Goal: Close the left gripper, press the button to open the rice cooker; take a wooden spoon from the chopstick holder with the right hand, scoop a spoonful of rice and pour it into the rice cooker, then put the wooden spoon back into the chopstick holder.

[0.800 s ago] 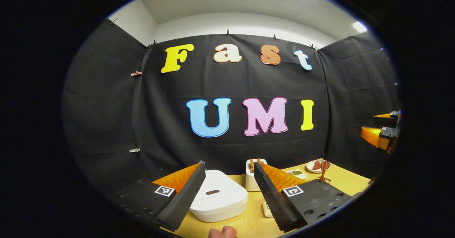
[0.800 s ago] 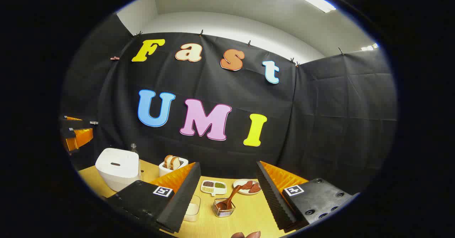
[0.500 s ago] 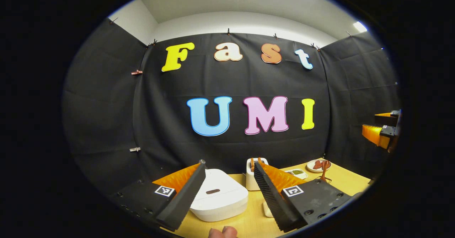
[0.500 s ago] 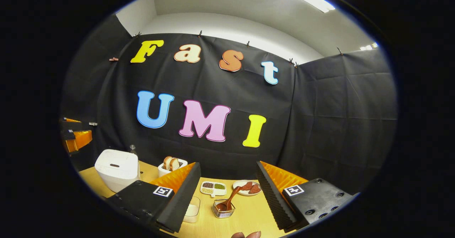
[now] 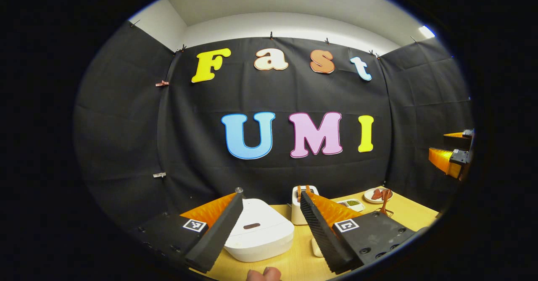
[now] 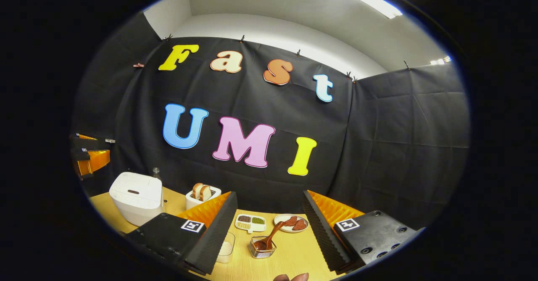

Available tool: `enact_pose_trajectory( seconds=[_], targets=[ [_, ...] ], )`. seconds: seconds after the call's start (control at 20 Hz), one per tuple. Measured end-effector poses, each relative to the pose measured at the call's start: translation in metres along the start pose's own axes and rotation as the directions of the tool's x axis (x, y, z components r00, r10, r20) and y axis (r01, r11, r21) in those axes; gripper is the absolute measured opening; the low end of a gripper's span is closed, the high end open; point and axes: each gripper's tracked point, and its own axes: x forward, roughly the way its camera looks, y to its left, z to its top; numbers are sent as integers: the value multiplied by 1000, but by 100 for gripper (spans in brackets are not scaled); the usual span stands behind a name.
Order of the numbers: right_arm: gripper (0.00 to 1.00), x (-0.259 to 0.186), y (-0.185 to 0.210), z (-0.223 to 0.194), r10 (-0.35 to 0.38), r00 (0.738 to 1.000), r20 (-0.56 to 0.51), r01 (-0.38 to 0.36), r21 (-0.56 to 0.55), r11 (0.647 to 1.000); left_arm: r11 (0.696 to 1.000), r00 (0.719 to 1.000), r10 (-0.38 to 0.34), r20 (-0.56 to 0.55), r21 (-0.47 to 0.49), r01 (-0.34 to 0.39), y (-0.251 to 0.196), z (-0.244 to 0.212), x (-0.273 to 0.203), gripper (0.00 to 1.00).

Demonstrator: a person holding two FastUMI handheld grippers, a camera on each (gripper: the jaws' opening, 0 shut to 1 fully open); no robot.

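In the left gripper view, my left gripper [image 5: 271, 214] hangs above the wooden table [image 5: 414, 214] with its two fingers spread wide and nothing between them. Straight ahead of it, framed by the fingers, sits the white rice cooker [image 5: 258, 232], lid down, the dark button slot on top facing me. Just beyond my right-hand finger stands a white toaster [image 5: 299, 209] with bread in it. Farther right are a small divided dish [image 5: 352, 204], a plate of reddish pieces [image 5: 376, 195] and the wooden spoon [image 5: 384, 202]. My right gripper [image 5: 452, 159] floats far off to the right.

In the right gripper view, my right gripper [image 6: 269, 216] is also wide open and empty. Directly ahead, between its fingers, the wooden spoon [image 6: 271, 235] leans in the small clear chopstick holder [image 6: 261, 248]. A clear container [image 6: 227, 245] sits just beside my left finger. The rice cooker [image 6: 136, 197] lies well off to the left, below my left gripper [image 6: 90, 157].
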Motion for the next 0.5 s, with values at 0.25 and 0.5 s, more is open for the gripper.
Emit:
enact_pose_trajectory(
  seconds=[0.25, 0.5],
  targets=[
    [97, 2, -3, -1, -5, 1000, -2, 5, -4, 1000, 997, 997, -75, 18, -27, 75, -12, 2, 1, 95],
    [97, 1, -5, 5, -16, 1000, 18, 17, -26, 1000, 990, 990, -126, -66, -70, 122, -9, -17, 9, 51]
  ],
)
